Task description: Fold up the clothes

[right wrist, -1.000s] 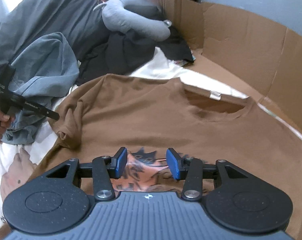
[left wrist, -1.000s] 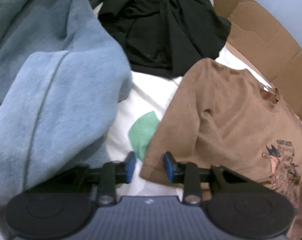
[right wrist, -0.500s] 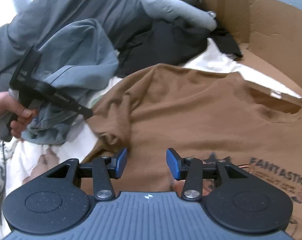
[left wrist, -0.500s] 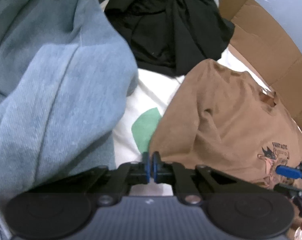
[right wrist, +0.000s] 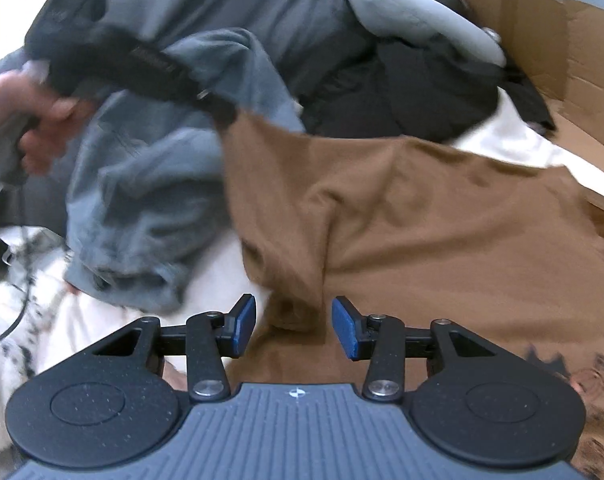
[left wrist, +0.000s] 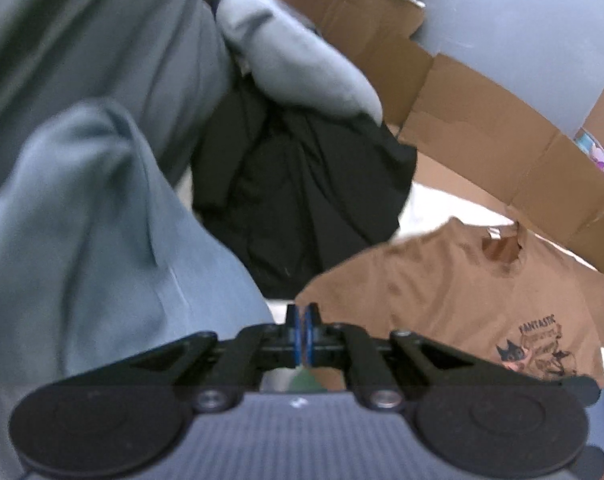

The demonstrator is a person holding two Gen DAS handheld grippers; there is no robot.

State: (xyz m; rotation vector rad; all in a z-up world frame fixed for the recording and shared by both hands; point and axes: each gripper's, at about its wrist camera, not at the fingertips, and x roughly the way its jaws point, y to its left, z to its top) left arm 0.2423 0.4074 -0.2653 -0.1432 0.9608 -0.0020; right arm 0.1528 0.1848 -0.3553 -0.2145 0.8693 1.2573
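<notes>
Left gripper (right wrist: 225,114) clenched on brown T-shirt (right wrist: 442,216) sleeve edge, raised above white bedding (right wrist: 205,276) to fold inward; right gripper (right wrist: 293,326) closing around bunched fabric beside blue-grey garment (right wrist: 141,208).

a home: clothes pile (right wrist: 149,184) on bedding (right wrist: 101,320), cardboard box (left wrist: 482,128).
</notes>
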